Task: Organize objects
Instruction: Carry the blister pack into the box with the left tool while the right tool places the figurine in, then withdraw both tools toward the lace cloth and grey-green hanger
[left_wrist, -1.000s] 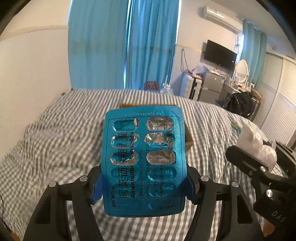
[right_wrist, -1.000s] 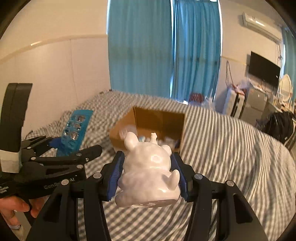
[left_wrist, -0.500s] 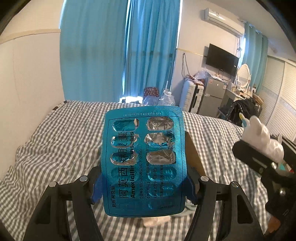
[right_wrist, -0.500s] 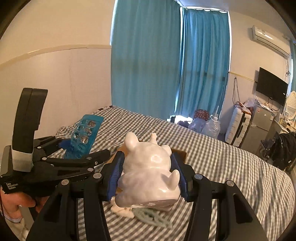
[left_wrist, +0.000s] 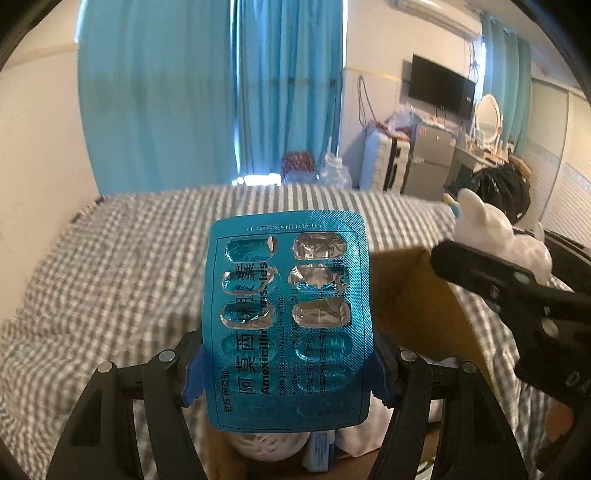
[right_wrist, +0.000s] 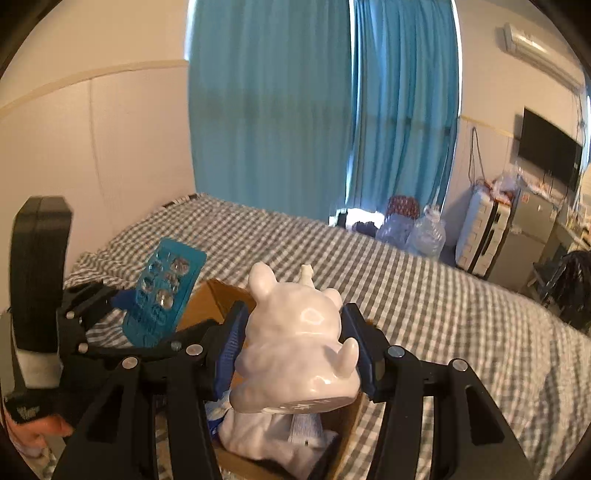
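Note:
My left gripper is shut on a blue blister pack of pills, held upright above the open cardboard box. The pack also shows in the right wrist view. My right gripper is shut on a white ceramic animal figurine and holds it over the same box. The figurine shows at the right of the left wrist view. The box holds white cloth and other items, mostly hidden.
The box sits on a bed with a grey checked cover. Blue curtains, a wall TV, a suitcase, water bottles and furniture stand beyond the bed.
Both grippers have moved forward and come over the box, which now lies right beneath them. Both grips are unchanged.

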